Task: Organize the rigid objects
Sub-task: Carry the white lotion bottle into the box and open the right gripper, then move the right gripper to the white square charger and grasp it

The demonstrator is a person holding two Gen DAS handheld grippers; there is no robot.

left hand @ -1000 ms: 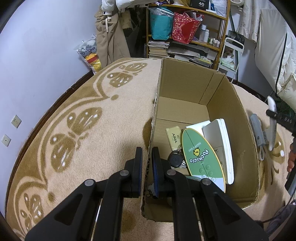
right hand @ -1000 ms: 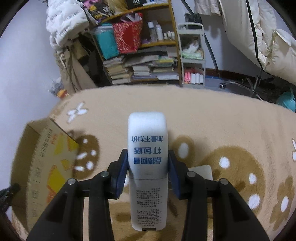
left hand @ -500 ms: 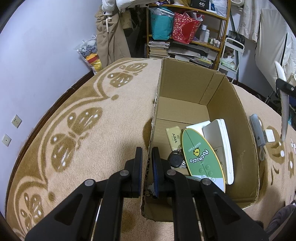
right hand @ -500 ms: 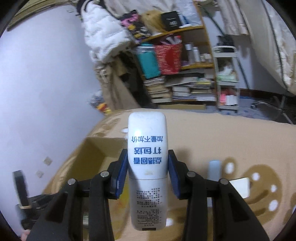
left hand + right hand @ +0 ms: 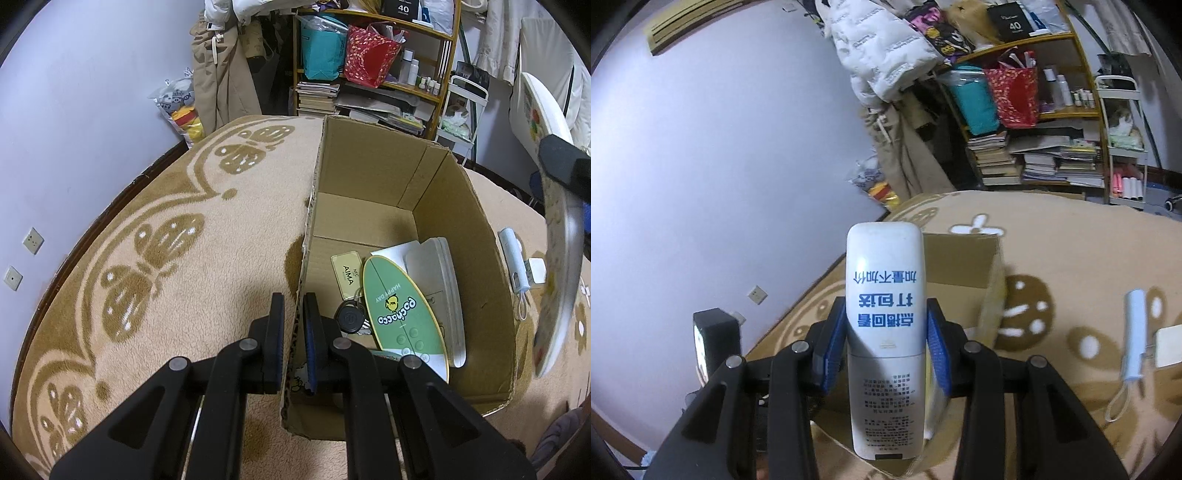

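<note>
An open cardboard box [image 5: 373,177] stands on the carpet. My left gripper [image 5: 294,332] is shut on the box's near left wall. Inside lie a green oval Pochacco board [image 5: 400,314], a white flat device [image 5: 439,269], a yellow AIMA tag [image 5: 347,275] and a black key fob [image 5: 350,316]. My right gripper [image 5: 886,332] is shut on a white remote control [image 5: 886,314] with blue Chinese print, held above the box [image 5: 964,266]. The remote also shows at the right edge of the left wrist view [image 5: 554,229].
A light blue stick-shaped device with a cord [image 5: 511,258] and a white adapter [image 5: 535,269] lie on the carpet right of the box. A cluttered shelf [image 5: 376,74] stands behind. A purple wall [image 5: 74,92] runs along the left.
My right gripper has carried the remote up and leftward, from over the carpet to above the box. The left gripper and box have not moved.
</note>
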